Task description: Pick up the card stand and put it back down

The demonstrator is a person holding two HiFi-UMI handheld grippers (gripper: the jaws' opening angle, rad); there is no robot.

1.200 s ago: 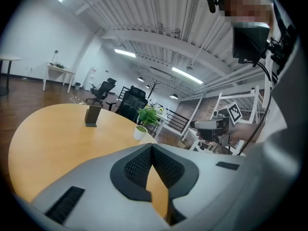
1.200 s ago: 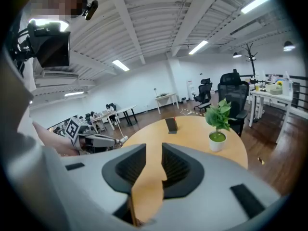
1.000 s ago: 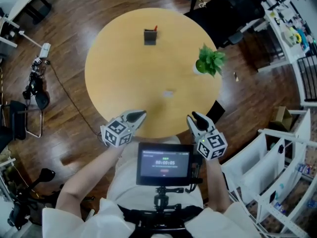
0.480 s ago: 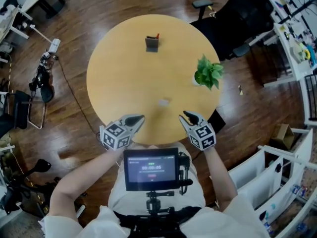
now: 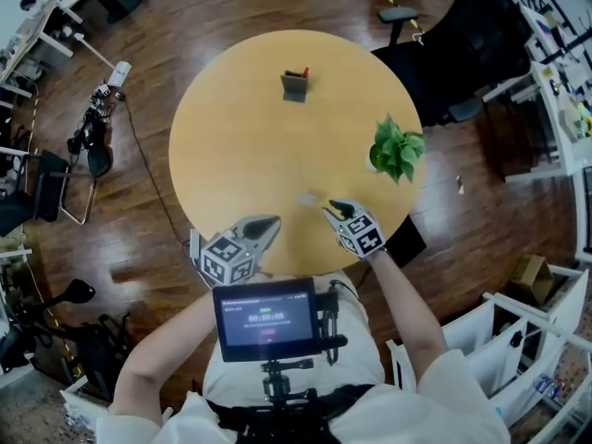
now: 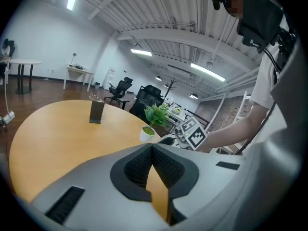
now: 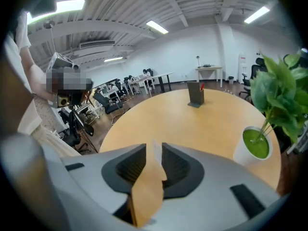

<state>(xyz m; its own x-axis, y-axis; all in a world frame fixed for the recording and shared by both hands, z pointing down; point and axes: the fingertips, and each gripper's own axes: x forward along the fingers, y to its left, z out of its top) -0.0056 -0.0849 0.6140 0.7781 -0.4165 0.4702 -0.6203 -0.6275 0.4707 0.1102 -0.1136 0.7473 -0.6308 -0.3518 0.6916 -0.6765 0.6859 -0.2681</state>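
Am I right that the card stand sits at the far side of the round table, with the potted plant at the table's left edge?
Not quite: the potted plant stands at the right edge of the table, not the left, as the head view shows. The card stand does sit at the far side.

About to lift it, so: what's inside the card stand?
At the top edge of the card stand a small red tip shows; the dark front covers whatever else is inside.
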